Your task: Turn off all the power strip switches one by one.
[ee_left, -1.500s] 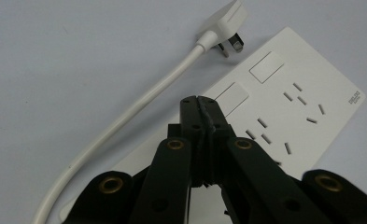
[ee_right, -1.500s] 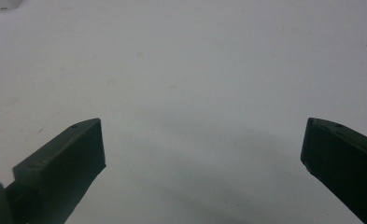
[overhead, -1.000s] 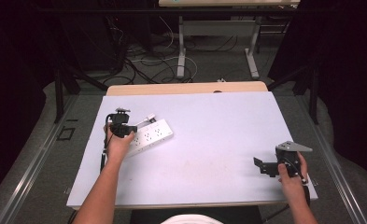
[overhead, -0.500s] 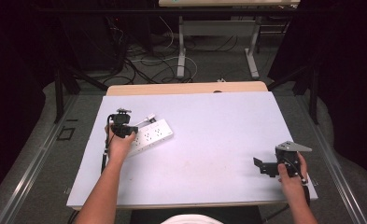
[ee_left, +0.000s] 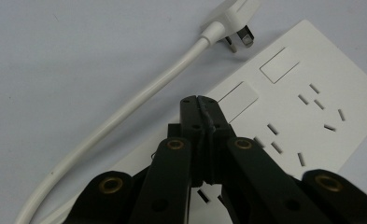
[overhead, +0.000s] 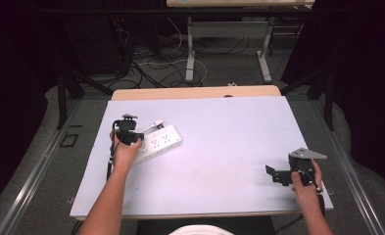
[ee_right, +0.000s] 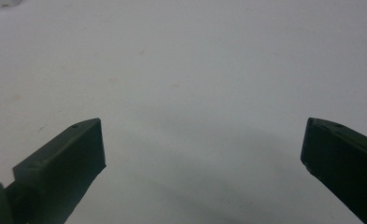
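A white power strip (overhead: 159,141) lies flat on the left part of the pale table (overhead: 229,132). Its white cord (ee_left: 125,112) curls beside it and ends in a loose plug (ee_left: 230,21), which lies on the table just off the strip's corner. My left gripper (overhead: 134,138) is shut with nothing between its jaws. Its tips (ee_left: 202,100) hang over the strip's (ee_left: 307,98) edge, near two blank rectangular covers. Near the front right of the table my right gripper (overhead: 274,173) stands open above bare tabletop, its jaws (ee_right: 202,144) wide apart and holding nothing.
A wooden strip (overhead: 195,92) runs along the table's far edge. Beyond it, cables (overhead: 151,66) lie on the floor around the legs of another desk (overhead: 191,39). Dark frame bars flank the table on both sides.
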The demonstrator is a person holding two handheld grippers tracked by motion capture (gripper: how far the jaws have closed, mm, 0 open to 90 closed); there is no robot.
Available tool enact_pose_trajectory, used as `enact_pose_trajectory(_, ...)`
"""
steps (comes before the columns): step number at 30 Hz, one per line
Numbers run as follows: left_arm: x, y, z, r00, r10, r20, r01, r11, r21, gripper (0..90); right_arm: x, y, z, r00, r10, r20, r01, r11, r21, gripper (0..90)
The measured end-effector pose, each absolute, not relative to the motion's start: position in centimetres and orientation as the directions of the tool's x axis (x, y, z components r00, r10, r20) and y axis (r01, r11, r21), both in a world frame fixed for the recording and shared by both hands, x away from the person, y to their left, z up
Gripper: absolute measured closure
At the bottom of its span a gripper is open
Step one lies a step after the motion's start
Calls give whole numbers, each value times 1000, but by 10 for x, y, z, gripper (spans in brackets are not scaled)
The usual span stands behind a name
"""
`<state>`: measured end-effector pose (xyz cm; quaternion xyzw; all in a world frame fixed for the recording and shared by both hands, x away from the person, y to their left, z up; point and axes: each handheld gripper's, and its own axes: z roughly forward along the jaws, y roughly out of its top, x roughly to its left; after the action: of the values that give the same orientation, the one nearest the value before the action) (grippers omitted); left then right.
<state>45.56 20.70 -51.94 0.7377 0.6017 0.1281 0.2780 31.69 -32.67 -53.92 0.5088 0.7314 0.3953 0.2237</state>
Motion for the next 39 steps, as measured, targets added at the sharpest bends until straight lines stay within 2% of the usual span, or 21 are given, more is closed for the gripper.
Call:
enact_pose_trajectory(21,455,203,-522,236,962,-135,811,-119,572,900,317,-327,-540,-376,924,74,564,165,810,0)
enact_pose_trajectory(25,456,200,-520,253,957,-140,820,-135,556,900,317,-327,-540,-376,924,74,564,165,809,0)
enact_pose_trajectory(39,458,185,-514,278,950,-140,797,-147,586,900,317,-327,-540,-383,921,75,569,171,805,0)
